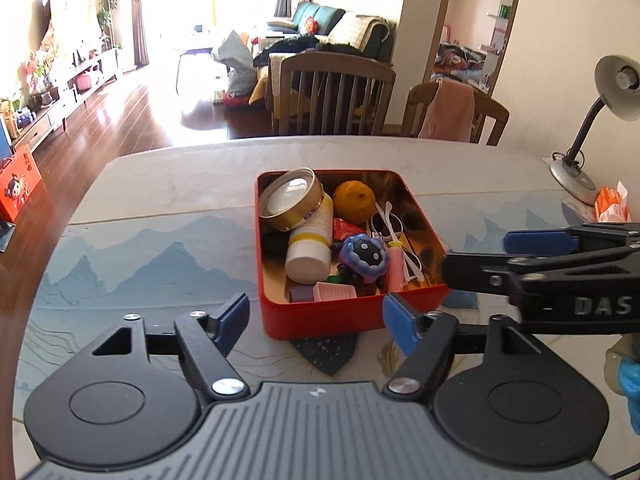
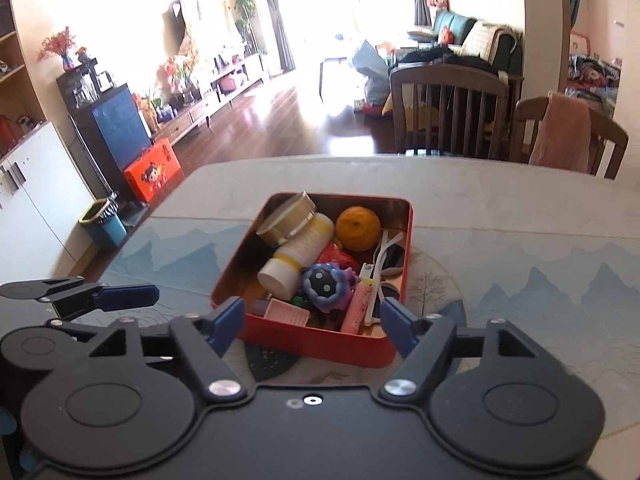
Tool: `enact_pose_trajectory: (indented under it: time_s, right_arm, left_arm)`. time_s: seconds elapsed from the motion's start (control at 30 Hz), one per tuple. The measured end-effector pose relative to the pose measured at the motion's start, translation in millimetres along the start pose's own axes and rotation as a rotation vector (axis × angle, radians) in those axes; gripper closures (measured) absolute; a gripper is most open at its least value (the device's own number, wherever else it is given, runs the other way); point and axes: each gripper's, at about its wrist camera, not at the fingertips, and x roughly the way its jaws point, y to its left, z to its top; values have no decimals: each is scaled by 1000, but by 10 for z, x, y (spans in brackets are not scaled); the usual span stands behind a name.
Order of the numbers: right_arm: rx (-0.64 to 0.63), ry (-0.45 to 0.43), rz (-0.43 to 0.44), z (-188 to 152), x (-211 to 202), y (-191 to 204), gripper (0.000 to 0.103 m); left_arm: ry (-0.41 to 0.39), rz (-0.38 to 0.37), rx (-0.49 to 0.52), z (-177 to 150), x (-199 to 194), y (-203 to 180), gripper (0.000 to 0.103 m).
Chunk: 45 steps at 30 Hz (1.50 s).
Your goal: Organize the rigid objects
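Observation:
A red tin box [image 1: 320, 320] [image 2: 320, 342] sits on the table and holds several items: a gold-rimmed round tin [image 1: 290, 200] [image 2: 286, 220], a white and yellow bottle [image 1: 310, 246] [image 2: 296, 252], an orange [image 1: 354, 201] [image 2: 357, 228], a purple toy [image 1: 363, 258] [image 2: 328, 286], white sunglasses [image 1: 390, 224] [image 2: 390, 258] and a pink box [image 1: 334, 291] [image 2: 286, 312]. My left gripper [image 1: 316, 320] is open and empty just before the box's near wall. My right gripper [image 2: 312, 322] is open and empty at the box's near wall; it also shows in the left wrist view [image 1: 476, 256] beside the box's right wall.
A desk lamp [image 1: 592, 120] and an orange packet [image 1: 610, 204] stand at the table's right. Two wooden chairs [image 1: 336, 96] [image 2: 448, 108] stand behind the far edge. A dark coaster [image 1: 324, 352] lies under the box's front. A bin [image 2: 102, 222] stands on the floor left.

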Motion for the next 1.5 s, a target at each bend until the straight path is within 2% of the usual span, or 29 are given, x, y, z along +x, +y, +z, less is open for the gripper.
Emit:
enact_pose_trajectory:
  time_s: [0.33, 0.4, 0.5, 0.63, 1.1, 1.5]
  right_arm:
    - [-27, -107, -14, -190, -475, 206, 10]
    - [-35, -126, -25, -240, -548, 251, 1]
    - [-55, -139, -34, -289, -627, 328, 0]
    - [-50, -158, -45, -389, -719, 381, 0]
    - [-53, -234, -87, -593, -962, 542, 0]
    - [-16, -234, -103, -663, -944, 525, 0]
  left_arm:
    - [-59, 5, 12, -147, -432, 57, 19]
    - [-67, 12, 21, -181, -514, 57, 19]
    - [-79, -3, 18, -233, -639, 73, 17]
    - [-98, -9, 12, -301, -788, 98, 3]
    - [-108, 17, 18, -485, -1161, 161, 2]
    - [-89, 7, 10, -571, -1239, 203, 2]
